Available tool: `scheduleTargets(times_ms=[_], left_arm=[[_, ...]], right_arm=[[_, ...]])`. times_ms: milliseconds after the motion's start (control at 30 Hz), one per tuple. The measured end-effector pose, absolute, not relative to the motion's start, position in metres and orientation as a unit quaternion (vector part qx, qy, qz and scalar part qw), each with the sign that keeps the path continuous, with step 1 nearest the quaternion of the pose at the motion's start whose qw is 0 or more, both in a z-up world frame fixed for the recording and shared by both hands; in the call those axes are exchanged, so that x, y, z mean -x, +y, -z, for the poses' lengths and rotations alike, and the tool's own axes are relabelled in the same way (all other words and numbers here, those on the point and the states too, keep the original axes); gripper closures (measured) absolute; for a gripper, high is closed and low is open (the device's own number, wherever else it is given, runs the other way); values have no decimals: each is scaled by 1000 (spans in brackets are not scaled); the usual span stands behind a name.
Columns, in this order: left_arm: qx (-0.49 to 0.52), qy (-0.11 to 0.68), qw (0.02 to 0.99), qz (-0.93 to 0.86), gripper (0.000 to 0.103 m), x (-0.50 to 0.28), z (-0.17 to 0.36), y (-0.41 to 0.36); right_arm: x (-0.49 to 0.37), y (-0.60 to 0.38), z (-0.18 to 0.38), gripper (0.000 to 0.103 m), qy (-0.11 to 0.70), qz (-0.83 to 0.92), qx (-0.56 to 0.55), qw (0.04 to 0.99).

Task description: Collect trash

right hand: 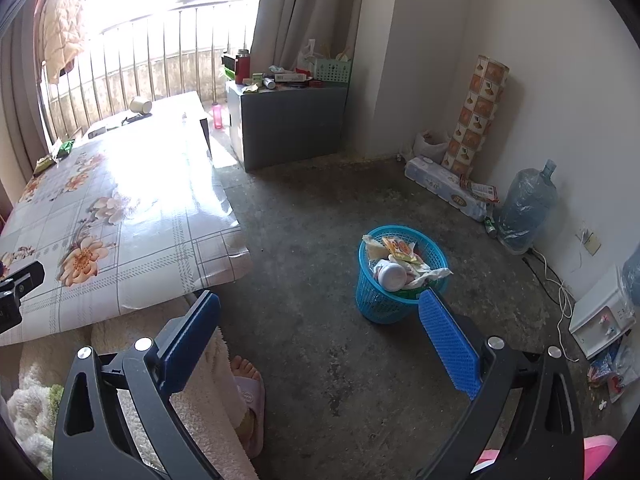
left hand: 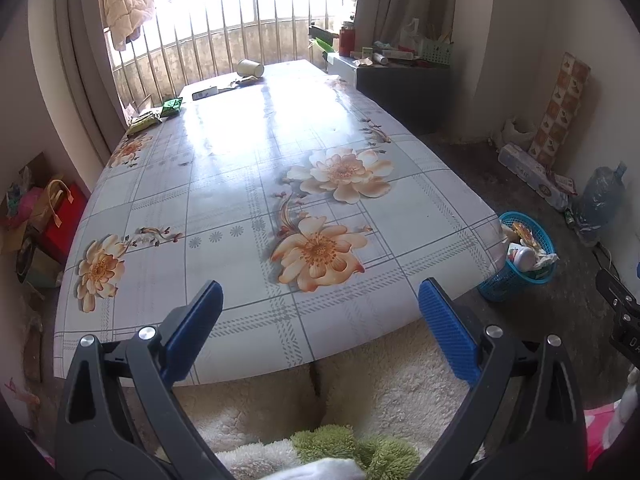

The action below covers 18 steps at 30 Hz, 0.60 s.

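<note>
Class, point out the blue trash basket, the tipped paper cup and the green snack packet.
blue trash basket [right hand: 384, 304]: right wrist view, mesh wall.
paper cup [left hand: 250, 68]: left wrist view, its side.
green snack packet [left hand: 172, 106]: left wrist view, its middle.

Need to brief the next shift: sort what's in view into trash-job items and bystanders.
Job: blue trash basket, already holding wrappers; tipped paper cup; green snack packets at the table's far end.

Bystanders: water jug, red flask, patterned roll.

The table [left hand: 248, 184] has a flowered cover. At its far end lie a tipped paper cup [left hand: 250, 67], a green packet [left hand: 172, 106] and a flat wrapper [left hand: 144, 122]. On the concrete floor [right hand: 320, 216] beside it stands a blue basket [right hand: 394, 306] full of trash.
</note>
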<state>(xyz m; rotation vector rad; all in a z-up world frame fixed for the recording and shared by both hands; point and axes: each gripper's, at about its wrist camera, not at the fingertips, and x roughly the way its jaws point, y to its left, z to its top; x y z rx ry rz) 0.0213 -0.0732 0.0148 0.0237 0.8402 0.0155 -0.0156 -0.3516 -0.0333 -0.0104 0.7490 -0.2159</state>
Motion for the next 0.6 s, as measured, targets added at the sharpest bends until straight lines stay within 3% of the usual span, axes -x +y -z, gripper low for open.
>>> scheduleTargets(times_ms=[600], left_arm=[[-10, 424, 905, 11, 9, -26, -11, -87]], right_arm=[[19, -351, 38, 6, 361, 96, 8, 928]])
